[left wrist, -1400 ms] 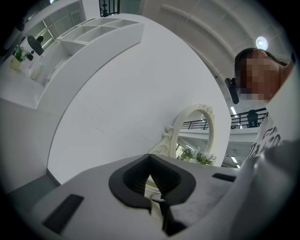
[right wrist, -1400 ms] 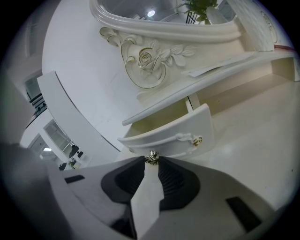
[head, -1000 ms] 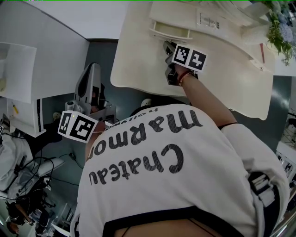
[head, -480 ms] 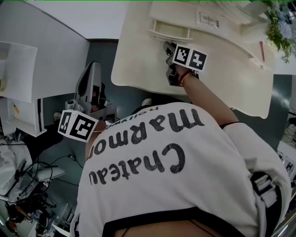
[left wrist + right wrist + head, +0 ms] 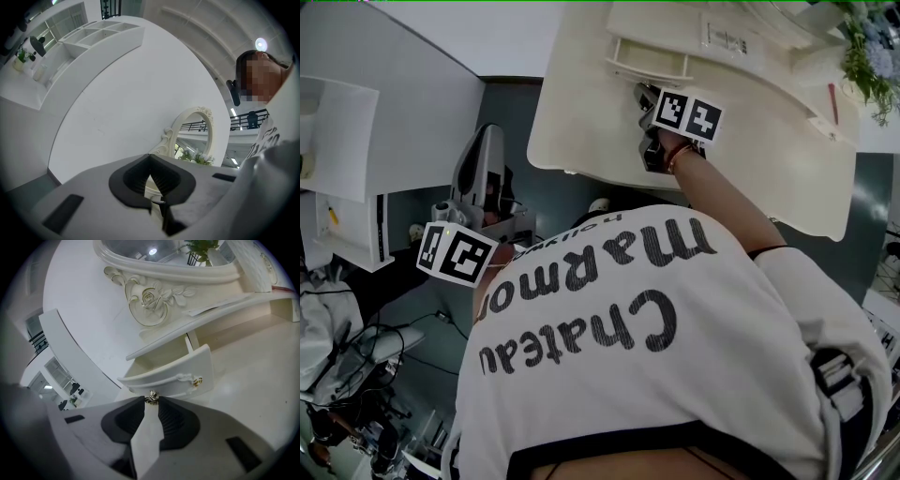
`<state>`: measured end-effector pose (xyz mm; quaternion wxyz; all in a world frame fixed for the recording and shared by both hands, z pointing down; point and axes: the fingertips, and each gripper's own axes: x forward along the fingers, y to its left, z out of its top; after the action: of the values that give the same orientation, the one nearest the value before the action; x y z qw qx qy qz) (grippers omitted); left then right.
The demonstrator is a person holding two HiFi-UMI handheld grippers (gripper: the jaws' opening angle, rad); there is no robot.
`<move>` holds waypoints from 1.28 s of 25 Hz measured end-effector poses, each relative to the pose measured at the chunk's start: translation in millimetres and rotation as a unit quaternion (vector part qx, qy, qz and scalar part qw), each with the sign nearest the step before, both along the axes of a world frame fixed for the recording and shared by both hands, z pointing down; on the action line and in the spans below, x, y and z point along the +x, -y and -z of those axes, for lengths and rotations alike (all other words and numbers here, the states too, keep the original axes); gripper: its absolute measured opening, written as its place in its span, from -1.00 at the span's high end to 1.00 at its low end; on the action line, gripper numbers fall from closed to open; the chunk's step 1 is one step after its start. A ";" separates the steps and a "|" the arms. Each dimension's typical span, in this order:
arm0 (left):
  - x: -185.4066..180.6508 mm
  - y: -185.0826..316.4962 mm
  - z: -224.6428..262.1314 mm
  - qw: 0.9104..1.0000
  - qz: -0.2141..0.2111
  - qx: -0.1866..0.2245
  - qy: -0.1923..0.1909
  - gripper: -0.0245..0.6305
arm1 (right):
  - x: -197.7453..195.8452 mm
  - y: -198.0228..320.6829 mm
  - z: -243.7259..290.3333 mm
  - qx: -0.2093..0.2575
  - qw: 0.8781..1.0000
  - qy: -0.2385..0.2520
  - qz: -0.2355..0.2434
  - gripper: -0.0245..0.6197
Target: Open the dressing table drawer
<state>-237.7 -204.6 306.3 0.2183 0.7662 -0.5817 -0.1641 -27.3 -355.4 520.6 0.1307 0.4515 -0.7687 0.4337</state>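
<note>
1. Head view: the dressing table (image 5: 581, 141) stands ahead of a person (image 5: 675, 356) in a lettered white shirt. The drawer (image 5: 649, 62) sits at the rear of the tabletop, drawn out toward the person. The right gripper (image 5: 641, 94) reaches across the tabletop with its tips at the drawer front. The left gripper (image 5: 487, 141) is held well apart on the left, off the table and above the floor.
2. Left gripper view: the 2 jaws meet tip to tip with nothing between them. Beyond them are a plain white wall and an oval mirror (image 5: 192, 136) in an ornate pale frame.
3. Right gripper view: the jaws are partly closed and pinch a small gold knob (image 5: 151, 397) on the drawer front, 1 tip on each side of it. The drawer is open and its pale interior is exposed. It lies beneath a shelf, below a carved rose (image 5: 147, 298) on the mirror frame. A 2nd gold fitting (image 5: 197, 379) sits further right on the drawer front, clear of the jaws
</note>
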 end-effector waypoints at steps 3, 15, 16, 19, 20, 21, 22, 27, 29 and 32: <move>-1.0 -1.4 0.8 1.000 0.004 0.001 0.000 0.86 | -0.2 -1.3 -0.3 -0.001 1.000 0.002 -0.001 0.60; -0.5 -1.6 -2.1 1.000 0.008 -0.007 -0.005 0.86 | 0.2 -6.6 -0.8 -0.004 1.000 0.006 -0.002 0.60; -0.3 -1.3 -2.3 1.000 0.008 -0.007 -0.005 0.86 | 0.1 -6.8 -0.9 -0.004 1.000 0.007 -0.002 0.60; 0.0 -0.8 -2.2 1.000 0.006 -0.005 -0.006 0.86 | -0.4 -7.1 -0.9 -0.004 1.000 0.007 -0.002 0.60; 0.3 -0.7 -2.1 1.000 0.006 -0.005 -0.006 0.86 | -0.4 -7.2 -0.9 -0.003 1.000 0.006 -0.002 0.60; 0.7 -0.5 -2.0 1.000 0.005 -0.005 -0.006 0.86 | -0.3 -7.3 -0.8 -0.003 1.000 0.006 -0.003 0.60; 1.1 -0.2 -1.8 1.000 0.004 -0.005 -0.005 0.86 | 0.0 -7.3 -0.7 -0.002 1.000 0.005 -0.004 0.60; 0.9 1.3 -2.1 1.000 0.004 -0.004 -0.006 0.86 | 0.7 -7.3 -1.3 -0.004 1.000 0.003 -0.008 0.60; 1.7 2.3 -2.0 1.000 0.002 -0.003 -0.007 0.86 | 1.2 -7.4 -1.6 -0.005 1.000 0.003 -0.008 0.60; 1.6 3.7 -1.3 1.000 0.000 -0.001 -0.008 0.86 | 1.3 -8.2 -1.3 -0.006 1.000 0.003 -0.007 0.60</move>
<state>-236.1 -208.4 307.6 0.2233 0.7645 -0.5805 -0.1696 -25.9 -347.2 521.9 0.1274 0.4550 -0.7634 0.4405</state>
